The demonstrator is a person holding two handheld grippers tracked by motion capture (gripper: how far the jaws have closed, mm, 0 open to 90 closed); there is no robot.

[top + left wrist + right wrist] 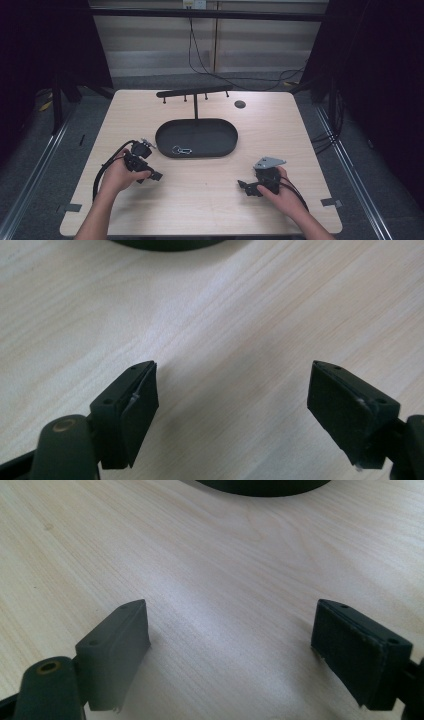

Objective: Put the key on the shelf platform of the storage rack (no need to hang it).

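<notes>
Key ring (182, 149) in tray (165, 137), apart from fingers (135, 405).

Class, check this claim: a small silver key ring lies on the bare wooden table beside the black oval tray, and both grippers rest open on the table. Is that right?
Not quite. The small silver key ring lies inside the black oval tray, not on the wooden table; the high view shows it. The left gripper and right gripper are indeed open.

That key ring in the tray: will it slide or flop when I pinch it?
The key ring looks thin and metallic, so it is probably light and may skid on the smooth black tray. Its linked parts would likely dangle once lifted. Lying flat, it gives little edge to pinch.
</notes>
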